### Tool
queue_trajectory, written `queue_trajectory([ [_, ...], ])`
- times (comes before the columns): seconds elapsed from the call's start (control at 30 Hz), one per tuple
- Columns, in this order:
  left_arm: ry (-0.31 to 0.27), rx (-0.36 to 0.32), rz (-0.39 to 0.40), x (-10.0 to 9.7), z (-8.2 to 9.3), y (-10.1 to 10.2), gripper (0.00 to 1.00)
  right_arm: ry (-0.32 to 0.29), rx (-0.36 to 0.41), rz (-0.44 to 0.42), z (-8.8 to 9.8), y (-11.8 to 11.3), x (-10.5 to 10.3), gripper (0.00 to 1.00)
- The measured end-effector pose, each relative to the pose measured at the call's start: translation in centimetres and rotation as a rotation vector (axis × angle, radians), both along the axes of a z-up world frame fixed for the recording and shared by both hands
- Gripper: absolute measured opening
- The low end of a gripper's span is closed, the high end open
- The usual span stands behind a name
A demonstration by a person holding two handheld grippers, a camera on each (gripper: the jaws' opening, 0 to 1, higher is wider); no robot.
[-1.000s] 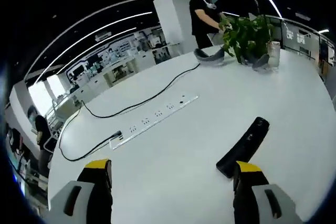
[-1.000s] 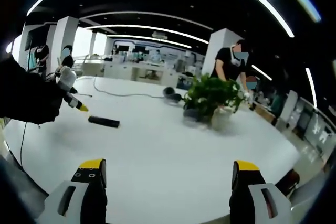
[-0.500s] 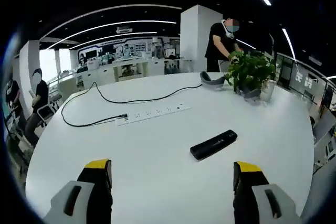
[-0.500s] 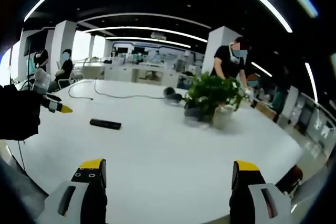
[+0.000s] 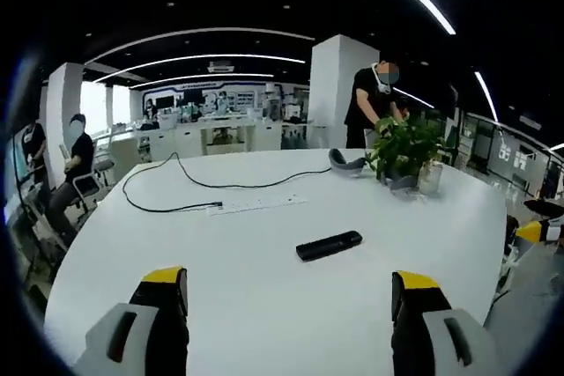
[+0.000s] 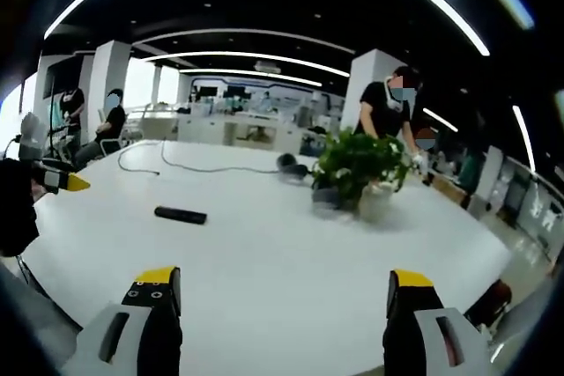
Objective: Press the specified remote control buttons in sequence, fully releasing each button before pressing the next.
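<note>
Both hand-held grippers released, far from the remote.
Approach squarely over the bench; press one button, lift fully.

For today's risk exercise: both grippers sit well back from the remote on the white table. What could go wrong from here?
1. The remote lies loose on the smooth table; a press might slide it.
2. It lies well ahead of the left gripper and far left of the right gripper, so it could slip out of view.
</note>
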State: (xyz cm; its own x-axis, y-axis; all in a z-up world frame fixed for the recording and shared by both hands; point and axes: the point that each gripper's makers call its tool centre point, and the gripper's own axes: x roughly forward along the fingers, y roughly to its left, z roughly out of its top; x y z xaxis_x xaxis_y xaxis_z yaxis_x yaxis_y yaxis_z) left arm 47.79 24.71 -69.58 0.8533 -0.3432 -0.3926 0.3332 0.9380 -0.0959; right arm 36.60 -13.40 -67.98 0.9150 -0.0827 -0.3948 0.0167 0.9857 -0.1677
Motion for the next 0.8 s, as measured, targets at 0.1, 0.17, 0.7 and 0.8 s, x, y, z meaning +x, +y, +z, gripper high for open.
queue_trajectory([
  [0.1,-0.001,-0.008,0.023,-1.7,-0.1,0.1,1.00,0.002,-0.001,0.001,-0.1,0.0,0.0,0.95],
  [0.17,0.032,-0.019,0.025,-3.0,-0.4,-0.2,1.00,0.008,-0.005,0.007,-0.1,0.1,-0.1,0.94],
  [0.7,0.052,-0.113,0.148,-11.9,-0.3,-0.6,1.00,-0.002,0.007,0.023,0.2,0.3,-0.3,0.88],
  [0.8,0.041,-0.096,0.187,-12.7,-0.3,-0.3,1.00,-0.008,-0.004,0.027,0.4,0.3,-0.3,0.86],
])
